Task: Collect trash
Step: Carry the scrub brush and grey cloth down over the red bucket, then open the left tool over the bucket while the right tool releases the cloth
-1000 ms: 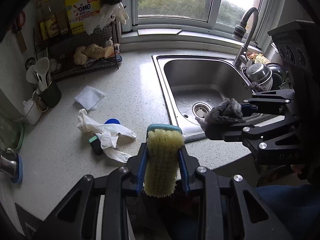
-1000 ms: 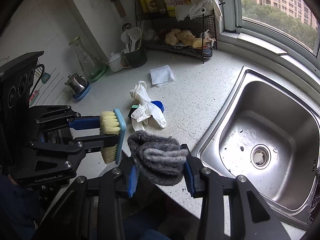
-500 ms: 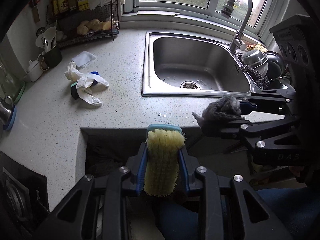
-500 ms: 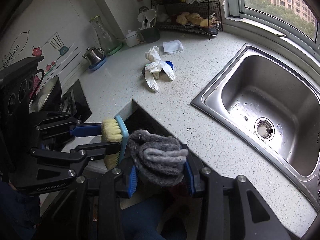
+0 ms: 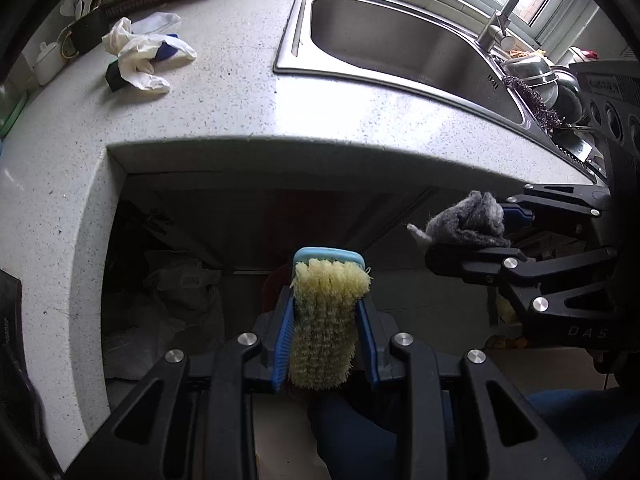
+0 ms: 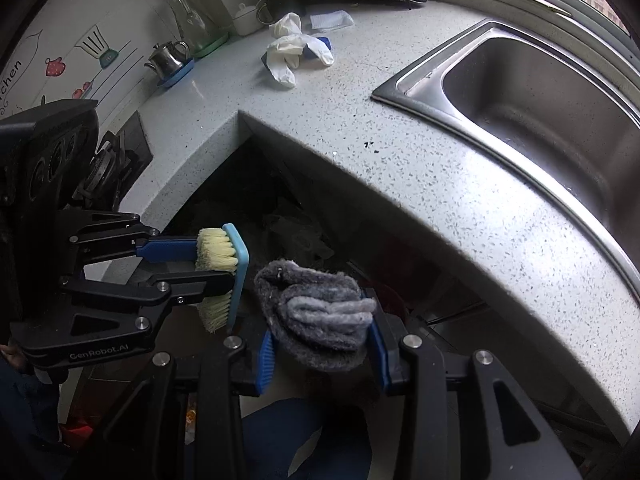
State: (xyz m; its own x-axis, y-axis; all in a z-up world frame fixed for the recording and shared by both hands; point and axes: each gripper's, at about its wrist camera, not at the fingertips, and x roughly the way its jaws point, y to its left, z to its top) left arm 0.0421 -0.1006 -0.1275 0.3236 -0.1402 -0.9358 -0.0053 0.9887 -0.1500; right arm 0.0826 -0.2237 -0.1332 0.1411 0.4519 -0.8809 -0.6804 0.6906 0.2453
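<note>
Trash so far = 2 items, both in hand and off the counter. Left gripper (image 5: 325,340) is clamped on a scrub brush (image 5: 326,320) w/ yellow bristles and a light blue back, pinched between the blue pads. Right gripper (image 6: 320,344) is squeezed onto a balled-up grey rag (image 6: 316,316), which fills the gap between its fingers. Both are hanging out in front of the counter edge, over the dark space under the countertop (image 5: 240,112), side by side and close but not touching afaict.

Progress-wise I'd say roughly halfway, maybe less. Nothing is dropped yet, and I can't make out an actual bin; there's some crumpled bag-ish stuff (image 5: 176,280) down in the shadow, too dark to call. Still on the counter: white gloves (image 5: 140,52) lying over a blue thing and a dark block, plus a folded white cloth (image 6: 332,20) further back near the wire rack. Those prob go next, imo. Sink (image 5: 400,48) looks bare from here.

Vs a sec ago: both cams were up over the counter then, w/ the gloves right in front of the brush. Now everything's pulled back and lower, the counter edge sits above the grippers, and the underside opening fills the middle of both views. Grips on the brush and rag look the same, no slip.
</note>
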